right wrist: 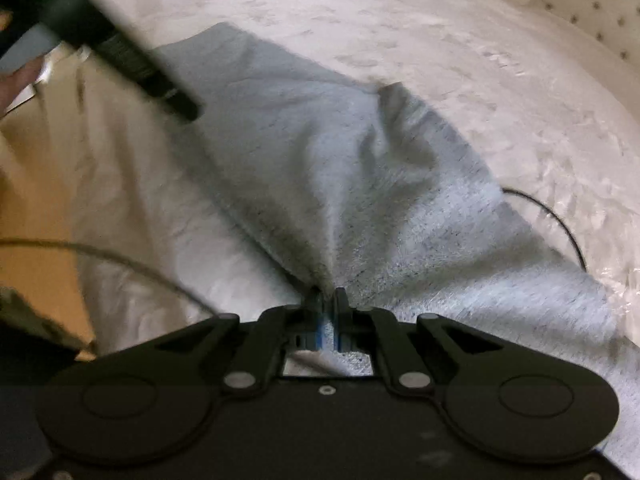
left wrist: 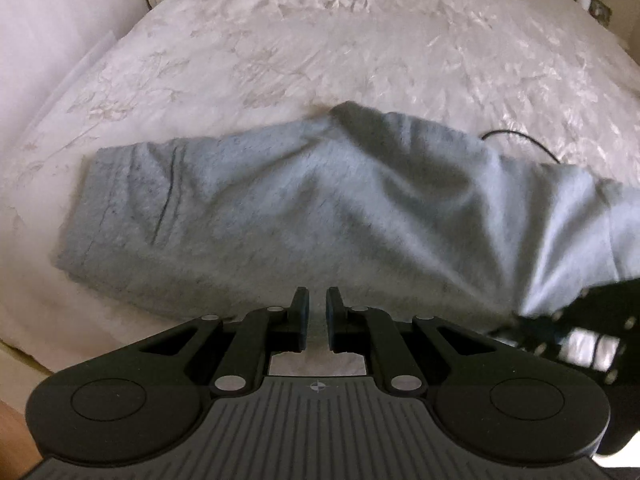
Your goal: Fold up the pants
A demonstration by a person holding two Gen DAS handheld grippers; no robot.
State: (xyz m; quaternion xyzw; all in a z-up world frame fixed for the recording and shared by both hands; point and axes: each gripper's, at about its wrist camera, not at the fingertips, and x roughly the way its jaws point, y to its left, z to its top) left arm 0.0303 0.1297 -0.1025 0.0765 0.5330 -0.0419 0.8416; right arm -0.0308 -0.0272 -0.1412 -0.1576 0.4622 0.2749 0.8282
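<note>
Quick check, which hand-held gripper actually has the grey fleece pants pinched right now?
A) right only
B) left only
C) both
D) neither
A: the right hand-held gripper has grey fleece pants bunched between its closed fingers, cloth fanning out from them, while the left hand-held gripper shows a bare gap between its fingers at the fabric's near edge.

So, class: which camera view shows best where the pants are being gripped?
The right wrist view: the right hand-held gripper is shut on a bunched pinch of the grey pants. The left wrist view shows the pants spread on the bed, with that grip blurred at the frame's right edge.
</note>
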